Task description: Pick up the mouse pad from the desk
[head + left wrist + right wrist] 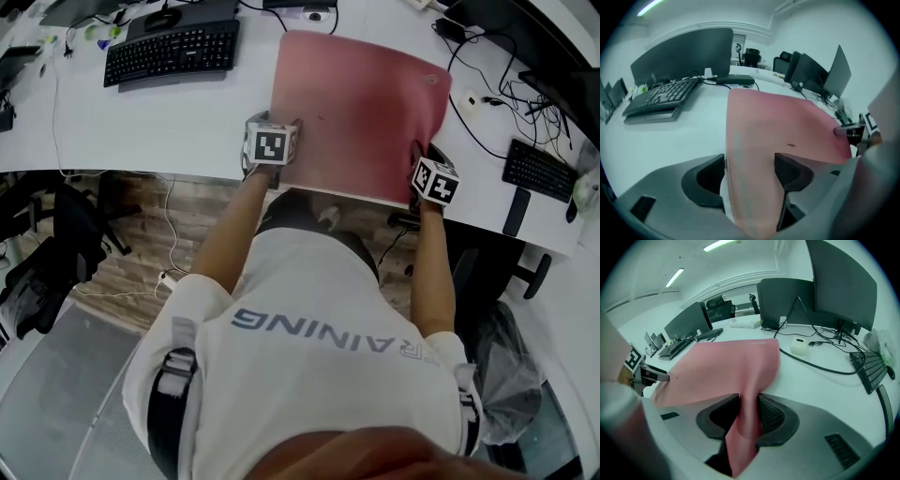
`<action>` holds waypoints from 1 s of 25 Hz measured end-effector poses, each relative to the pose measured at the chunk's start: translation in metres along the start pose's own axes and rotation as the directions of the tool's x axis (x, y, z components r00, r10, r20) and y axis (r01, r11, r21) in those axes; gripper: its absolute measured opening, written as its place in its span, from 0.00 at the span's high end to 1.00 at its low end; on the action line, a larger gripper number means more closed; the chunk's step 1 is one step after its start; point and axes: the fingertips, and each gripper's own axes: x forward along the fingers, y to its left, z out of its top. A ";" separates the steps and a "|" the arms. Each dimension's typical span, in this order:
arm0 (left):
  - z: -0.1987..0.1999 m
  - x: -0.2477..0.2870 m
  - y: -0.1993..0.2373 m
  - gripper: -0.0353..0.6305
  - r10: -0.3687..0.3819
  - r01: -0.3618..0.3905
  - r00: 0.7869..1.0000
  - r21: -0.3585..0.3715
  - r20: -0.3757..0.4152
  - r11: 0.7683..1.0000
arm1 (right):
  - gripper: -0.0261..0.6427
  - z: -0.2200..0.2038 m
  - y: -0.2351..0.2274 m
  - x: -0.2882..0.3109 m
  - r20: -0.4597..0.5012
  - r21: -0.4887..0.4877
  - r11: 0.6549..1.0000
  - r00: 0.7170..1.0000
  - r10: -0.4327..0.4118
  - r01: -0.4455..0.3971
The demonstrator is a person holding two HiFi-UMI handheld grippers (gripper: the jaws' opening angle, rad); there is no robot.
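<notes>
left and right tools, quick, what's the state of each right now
Left tool: open, with the mouse pad between its jaws but not pinched.
Right tool: closed on the mouse pad's edge.

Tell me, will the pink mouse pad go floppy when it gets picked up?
Probably floppy: the mouse pad folds and droops where the right claw pinches its edge. Likely light too, since it looks thin. It may sag in the middle when raised.
</notes>
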 end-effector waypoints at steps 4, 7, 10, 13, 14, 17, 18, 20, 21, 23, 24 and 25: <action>-0.004 0.004 -0.001 0.45 0.040 -0.040 0.999 0.019 0.002 0.999 | 0.74 0.001 0.001 -0.001 0.007 0.002 1.000 1.000 -0.004 0.004; -0.003 0.004 -0.003 0.45 0.049 -0.049 0.998 -0.001 0.025 0.999 | 0.77 0.002 0.003 -0.002 0.013 -0.003 1.000 1.000 -0.003 0.003; -0.004 0.002 -0.009 0.56 0.056 -0.056 0.998 -0.009 0.036 0.998 | 0.82 0.004 0.010 -0.007 0.025 -0.025 1.000 1.000 0.002 -0.001; -0.005 0.001 -0.017 0.69 0.026 -0.026 0.999 0.001 0.045 1.000 | 0.84 0.007 0.016 -0.013 0.048 -0.016 1.000 0.999 0.016 -0.015; -0.003 -0.001 -0.021 0.74 0.014 -0.014 0.998 0.012 0.054 1.000 | 0.85 0.008 0.017 -0.016 0.058 -0.012 1.000 0.998 0.019 -0.019; 0.003 -0.015 -0.029 0.78 -0.015 0.012 0.995 0.033 0.102 0.999 | 0.86 0.015 0.022 -0.029 0.093 -0.015 1.000 0.996 0.020 -0.018; 0.005 -0.021 -0.032 0.79 -0.025 0.022 0.993 0.032 0.116 0.999 | 0.86 0.016 0.023 -0.035 0.104 -0.017 1.000 0.994 0.019 -0.018; 0.010 -0.036 -0.038 0.79 -0.040 0.035 0.988 0.035 0.149 0.999 | 0.86 0.019 0.027 -0.049 0.125 -0.018 1.000 0.992 0.024 -0.022; 0.015 -0.044 -0.041 0.79 -0.046 0.039 0.984 0.042 0.172 0.998 | 0.86 0.022 0.029 -0.055 0.138 -0.018 0.999 0.990 0.029 -0.027; 0.031 -0.063 -0.045 0.80 -0.059 0.046 0.972 0.062 0.225 0.997 | 0.86 0.031 0.032 -0.067 0.176 -0.016 0.999 0.984 0.035 -0.032; 0.039 -0.074 -0.047 0.80 -0.066 0.050 0.965 0.070 0.252 0.996 | 0.86 0.036 0.033 -0.074 0.198 -0.015 0.999 0.980 0.035 -0.033; 0.047 -0.087 -0.050 0.80 -0.074 0.055 0.957 0.074 0.280 0.996 | 0.86 0.042 0.033 -0.083 0.222 -0.015 0.999 0.974 0.037 -0.034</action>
